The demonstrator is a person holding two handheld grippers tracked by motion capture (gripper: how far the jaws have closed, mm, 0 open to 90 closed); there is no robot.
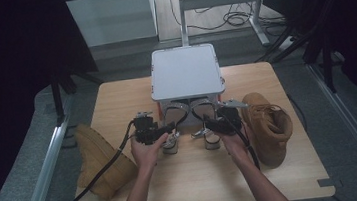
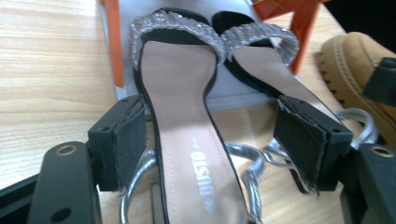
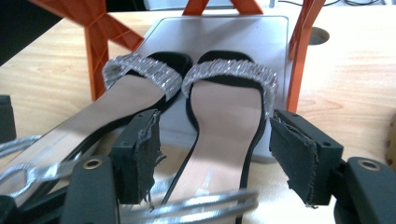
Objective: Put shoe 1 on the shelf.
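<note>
Two black heeled sandals with glittering toe straps lie side by side at the table's middle, toes resting on the base of a grey rack with orange legs. The left sandal (image 2: pixel 187 135) runs between the left gripper's (image 2: pixel 219 140) wide-spread, untouching jaws; the right sandal (image 3: pixel 224 126) between the right gripper's (image 3: pixel 217 154) equally wide jaws. Both forearms reach forward, hands (image 1: pixel 146 151) level. Tan boots (image 1: pixel 267 124) flank them.

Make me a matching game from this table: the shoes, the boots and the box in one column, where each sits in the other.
Things
1. sandals
2. lying boot
3. upright boot
4. grey box

Places
A. table's left edge, on its side
B. far middle of the table
C. right of the grippers
D. toes under the box, between both open grippers

Pairs: 1-D, 2-A, 3-C, 4-B
</note>
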